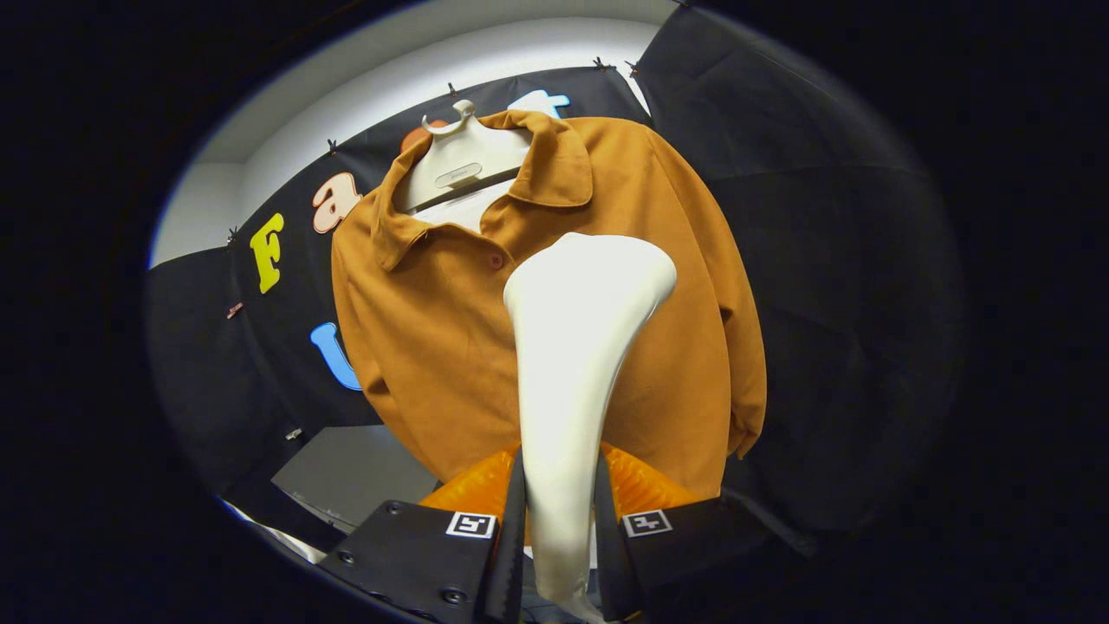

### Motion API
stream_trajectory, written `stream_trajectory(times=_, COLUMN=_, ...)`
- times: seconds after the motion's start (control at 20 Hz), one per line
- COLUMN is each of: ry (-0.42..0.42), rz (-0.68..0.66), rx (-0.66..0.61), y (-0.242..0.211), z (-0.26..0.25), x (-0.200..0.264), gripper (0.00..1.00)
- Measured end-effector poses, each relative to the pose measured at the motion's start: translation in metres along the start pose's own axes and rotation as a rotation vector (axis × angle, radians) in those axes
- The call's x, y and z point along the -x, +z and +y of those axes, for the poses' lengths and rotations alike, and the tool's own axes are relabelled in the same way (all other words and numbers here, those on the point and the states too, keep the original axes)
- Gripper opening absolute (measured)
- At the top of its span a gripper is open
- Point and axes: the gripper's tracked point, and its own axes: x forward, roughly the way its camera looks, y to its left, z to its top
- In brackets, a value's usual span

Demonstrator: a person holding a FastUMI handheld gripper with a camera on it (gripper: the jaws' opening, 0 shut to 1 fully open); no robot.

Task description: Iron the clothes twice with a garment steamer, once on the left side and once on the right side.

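The garment steamer (576,364) stands up between the two fingers of the gripper (559,537), its long axis running straight away from them toward the shirt. Its narrow white handle is down at the fingers, and it widens upward into a broad rounded head that leans slightly to the right and points at the cloth. The fingers are closed in on the handle, one pressing each side, with only the handle's width between them.

The head lies over the middle of the brown collared shirt (433,338) (a button shows at the placket, just left of the head). Whether the head actually touches the fabric or sits just off it is hard to tell from this angle. Low behind the handle, on either side of the fingers, a ribbed orange part (637,485) shows; it may belong to the steamer's base, though that is unclear.

The shirt hangs front-on, collar open, on a white hanger (459,165) whose hook rises above the neckline. Behind it is the black cloth wall (814,260), and below the shirt's left hem a grey surface (346,472).
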Motion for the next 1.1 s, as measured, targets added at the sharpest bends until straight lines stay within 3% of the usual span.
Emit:
stream_trajectory(times=0.2, ry=0.014, rz=0.007, rx=-0.041, y=0.003, z=-0.022, x=-0.021, gripper=0.38)
stream_trajectory(times=0.45, ry=0.050, rz=0.082, rx=-0.088, y=-0.034, z=-0.036, x=-0.040, gripper=0.39)
stream_trajectory(times=1.1, ry=-0.052, rz=0.298, rx=-0.194, y=-0.147, z=-0.074, x=-0.039, gripper=0.39)
